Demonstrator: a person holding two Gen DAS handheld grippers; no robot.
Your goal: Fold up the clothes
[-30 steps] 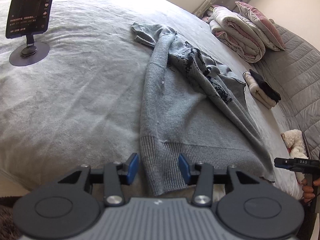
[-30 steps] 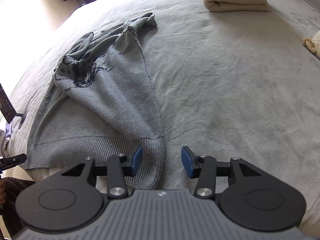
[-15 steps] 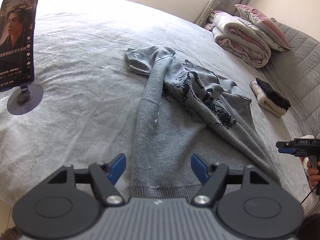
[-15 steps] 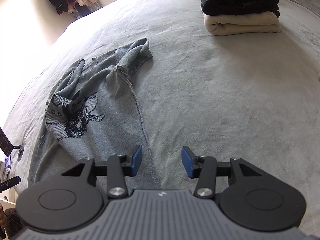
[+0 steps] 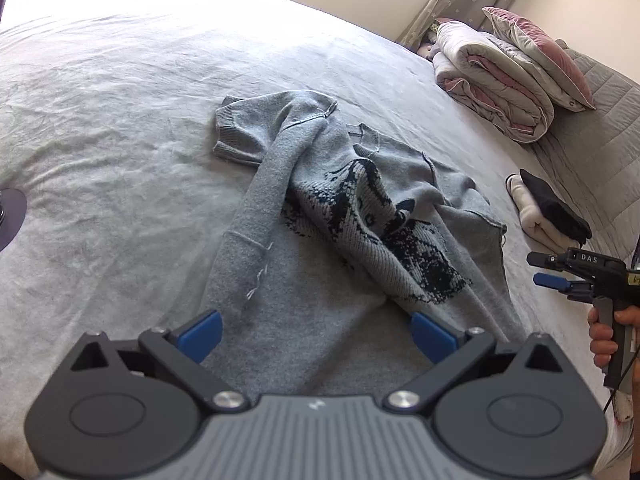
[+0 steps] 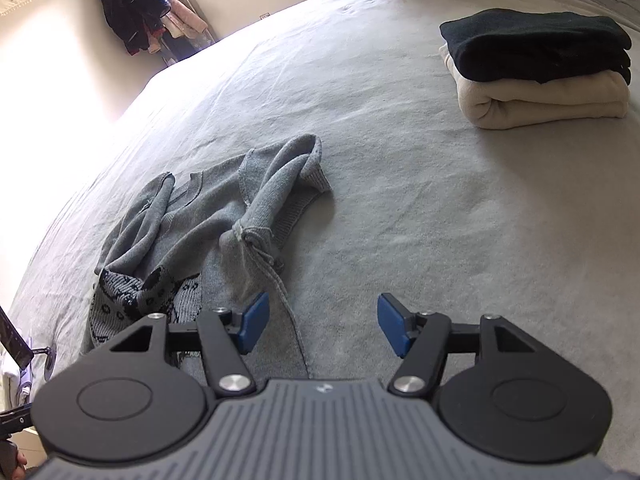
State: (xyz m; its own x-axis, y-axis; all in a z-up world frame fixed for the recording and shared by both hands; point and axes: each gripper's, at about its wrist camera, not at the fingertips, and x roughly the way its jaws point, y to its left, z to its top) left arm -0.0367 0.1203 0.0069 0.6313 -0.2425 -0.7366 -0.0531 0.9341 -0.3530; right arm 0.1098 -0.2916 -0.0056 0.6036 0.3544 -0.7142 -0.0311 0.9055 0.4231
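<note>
A grey knitted sweater [image 5: 320, 232] with a dark pattern lies crumpled on the grey bed [image 5: 120, 140]. Its upper part is bunched and folded over its body. My left gripper [image 5: 316, 336] is wide open and empty above the sweater's lower body. In the right wrist view the sweater [image 6: 208, 216] lies ahead and to the left. My right gripper [image 6: 320, 326] is open and empty over the sweater's right side edge. The right gripper also shows in the left wrist view [image 5: 548, 270], held by a hand at the right.
A folded black and cream stack [image 6: 536, 68] lies on the bed at the far right. Rolled quilts and a pink pillow [image 5: 504, 76] sit at the headboard. A phone stand base [image 5: 8, 216] is at the left edge. Clothes hang by the wall [image 6: 136, 4].
Both grippers let go of the sweater's hem and moved forward over it. Both opened wider, the left more than the right. The sweater now lies slack.
</note>
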